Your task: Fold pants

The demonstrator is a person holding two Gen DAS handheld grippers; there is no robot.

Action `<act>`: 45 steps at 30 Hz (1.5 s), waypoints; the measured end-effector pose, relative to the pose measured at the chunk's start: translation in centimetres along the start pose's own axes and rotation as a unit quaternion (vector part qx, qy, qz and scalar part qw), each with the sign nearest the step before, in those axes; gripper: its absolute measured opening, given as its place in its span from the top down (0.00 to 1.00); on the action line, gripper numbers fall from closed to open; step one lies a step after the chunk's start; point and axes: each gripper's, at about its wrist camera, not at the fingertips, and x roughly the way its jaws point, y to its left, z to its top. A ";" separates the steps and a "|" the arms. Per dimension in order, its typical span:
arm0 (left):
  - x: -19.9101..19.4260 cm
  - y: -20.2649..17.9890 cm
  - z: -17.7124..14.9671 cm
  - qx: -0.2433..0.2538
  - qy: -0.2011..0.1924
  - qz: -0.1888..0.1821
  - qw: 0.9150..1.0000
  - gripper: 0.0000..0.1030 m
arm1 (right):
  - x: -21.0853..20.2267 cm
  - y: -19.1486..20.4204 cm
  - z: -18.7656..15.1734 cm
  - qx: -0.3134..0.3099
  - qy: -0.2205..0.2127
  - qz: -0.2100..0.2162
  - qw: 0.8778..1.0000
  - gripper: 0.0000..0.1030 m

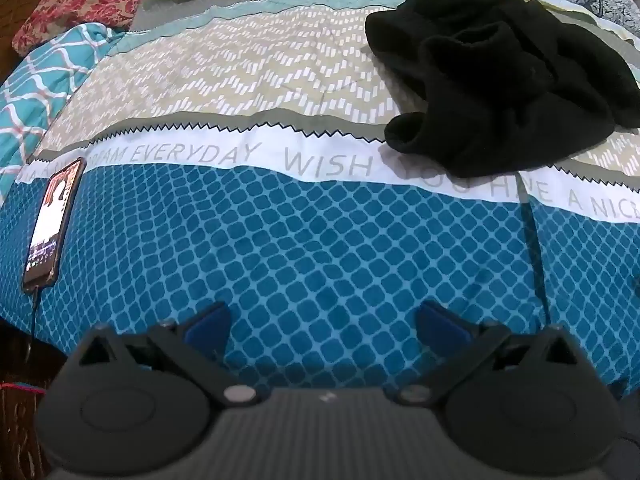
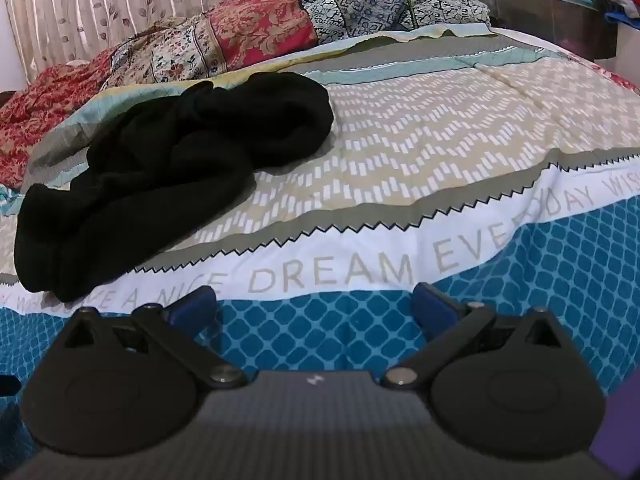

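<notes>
Both hand-held grippers, left and right, gape wide and empty; black pants lie crumpled upper right on bed.

Pants lie on bedspread, phone well apart.

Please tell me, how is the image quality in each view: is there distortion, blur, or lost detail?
Left wrist view: fisheye bends the printed white band; the lit phone screen is washed out. Right wrist view: the crumpled black pants lose fold detail; the gripper body is blurred.
</notes>
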 end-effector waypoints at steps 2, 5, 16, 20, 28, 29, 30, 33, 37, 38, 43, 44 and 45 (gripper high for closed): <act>0.0 0.0 0.0 0.001 0.001 -0.001 1.000 0.00 | 0.0 -0.1 0.0 0.004 -0.003 0.004 1.000 0.00; -0.2 -0.1 -0.1 0.002 0.001 0.000 1.000 0.00 | 0.0 -0.2 0.0 0.004 -0.003 0.004 1.000 0.00; 1.2 0.8 -0.4 -0.004 0.016 -0.017 1.000 0.00 | -0.2 -0.8 -0.1 0.012 -0.005 0.009 1.000 0.00; 1.5 2.0 -1.2 -0.008 0.000 -0.054 0.999 0.00 | -0.3 -0.6 -0.1 0.013 -0.005 0.011 1.000 0.00; -1.8 2.6 4.0 -0.025 -0.087 -0.144 0.985 0.04 | -1.0 -0.4 0.8 0.016 -0.027 0.038 0.999 0.46; -1.9 2.1 5.2 -0.024 -0.096 -0.157 0.983 0.04 | -1.0 -0.2 1.1 0.019 -0.027 0.047 0.998 0.47; -1.8 1.4 6.3 -0.018 -0.102 -0.168 0.980 0.04 | -1.0 0.0 1.7 0.019 -0.033 0.057 0.998 0.48; -0.3 -1.5 8.8 0.017 -0.108 -0.164 0.980 0.17 | -0.5 0.8 3.7 -0.011 -0.062 0.058 0.996 0.47; 2.6 -2.2 10.4 0.005 -0.056 -0.175 0.983 0.84 | 2.2 0.8 7.3 -0.024 -0.088 0.032 0.995 0.06; 2.2 -1.3 10.4 -0.014 -0.057 -0.192 0.980 0.87 | 3.2 0.6 8.1 -0.031 -0.091 0.023 0.995 0.06; -1.5 6.0 11.9 -0.090 -0.124 -0.179 0.972 0.90 | 10.2 2.1 11.2 -0.136 -0.026 0.006 0.990 0.96; -2.6 8.2 12.3 -0.113 -0.141 -0.163 0.970 0.90 | 10.7 2.3 11.9 -0.132 -0.021 -0.006 0.991 0.91; -3.4 10.2 12.4 -0.134 -0.153 -0.157 0.966 0.90 | 9.9 1.7 13.1 -0.108 -0.047 0.005 0.993 0.94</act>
